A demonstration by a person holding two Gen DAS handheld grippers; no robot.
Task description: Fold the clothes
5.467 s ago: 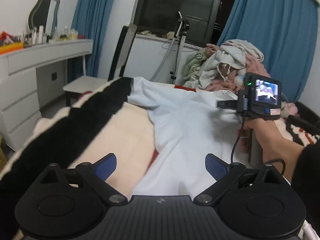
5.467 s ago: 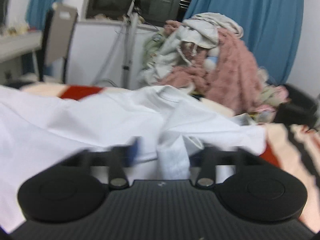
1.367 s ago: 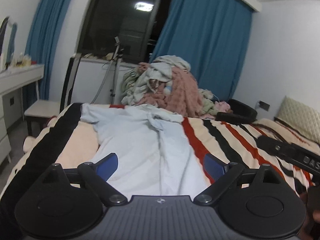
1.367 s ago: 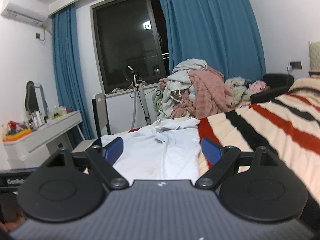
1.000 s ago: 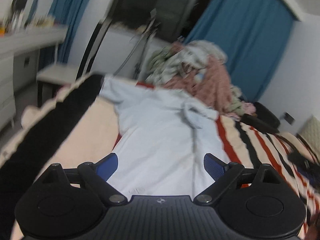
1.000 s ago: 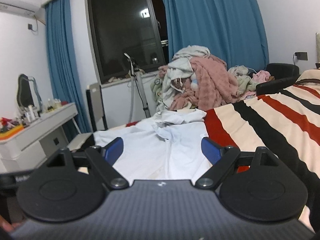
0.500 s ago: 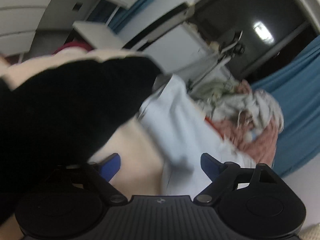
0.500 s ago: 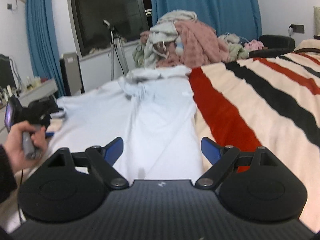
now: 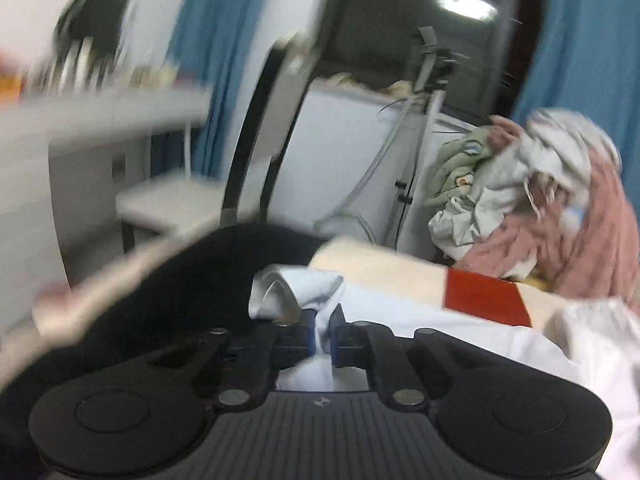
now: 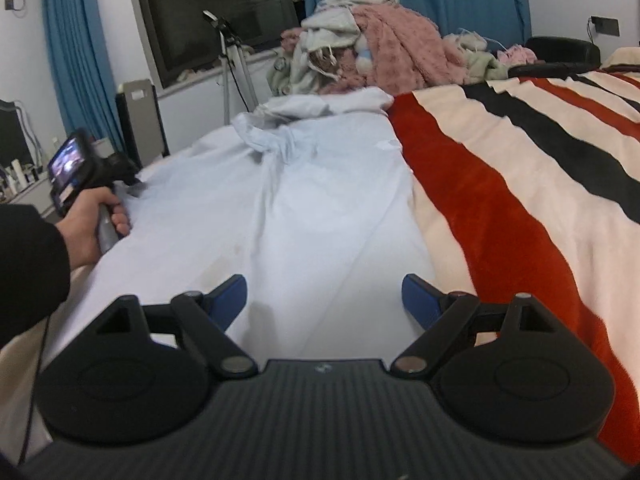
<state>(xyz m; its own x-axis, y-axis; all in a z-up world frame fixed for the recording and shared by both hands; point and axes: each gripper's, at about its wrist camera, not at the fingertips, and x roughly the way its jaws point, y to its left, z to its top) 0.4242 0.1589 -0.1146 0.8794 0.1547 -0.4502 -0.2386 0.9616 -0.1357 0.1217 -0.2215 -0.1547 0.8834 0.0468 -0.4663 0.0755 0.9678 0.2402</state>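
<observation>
A pale blue shirt (image 10: 312,200) lies spread lengthwise on the striped bed. My left gripper (image 9: 322,340) is shut on a bunched sleeve end of the shirt (image 9: 296,292) at the bed's left edge; in the right wrist view the left gripper body (image 10: 88,168) shows at the shirt's left side, held in a hand. My right gripper (image 10: 324,300) is open and empty, just above the shirt's near hem, with its blue fingertips (image 10: 230,292) apart over the cloth.
A striped red, black and cream blanket (image 10: 520,168) covers the bed. A pile of clothes (image 10: 368,40) sits at the far end. A chair (image 9: 208,196), a white desk (image 9: 100,108) and a tripod (image 10: 232,56) stand beyond the bed's left side.
My left gripper has swung to the shirt's left sleeve and shut on it. My right gripper has dropped low over the shirt's near hem and stays open.
</observation>
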